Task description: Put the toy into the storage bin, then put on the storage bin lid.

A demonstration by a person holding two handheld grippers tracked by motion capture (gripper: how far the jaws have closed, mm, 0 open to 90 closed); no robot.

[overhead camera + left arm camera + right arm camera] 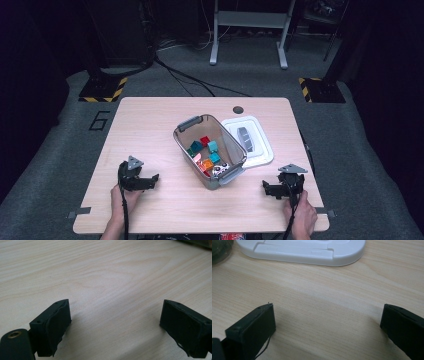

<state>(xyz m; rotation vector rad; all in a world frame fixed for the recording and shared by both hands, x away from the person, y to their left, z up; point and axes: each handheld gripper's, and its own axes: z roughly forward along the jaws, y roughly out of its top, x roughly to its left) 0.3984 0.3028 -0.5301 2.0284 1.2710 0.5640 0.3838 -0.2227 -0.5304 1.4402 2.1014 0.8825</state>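
Note:
A clear plastic bin [210, 150] with grey handles sits at the middle of the wooden table [150, 125], holding several coloured blocks [206, 150]. Its white lid [249, 141] lies flat just to the right of it. My left gripper [150, 180] rests low at the front left of the table, jaws wide apart over bare wood [112, 290], nothing between them. My right gripper [267, 189] sits at the front right, also open with nothing between its jaws. The right gripper view has the lid [302, 251] a short way ahead of the jaws.
A round cable hole [238, 109] marks the table's far edge. Dark floor surrounds the table, with cables, a grey frame [250, 30] and yellow-black striped bases [102, 90] behind. Bare wood lies between each gripper and the bin.

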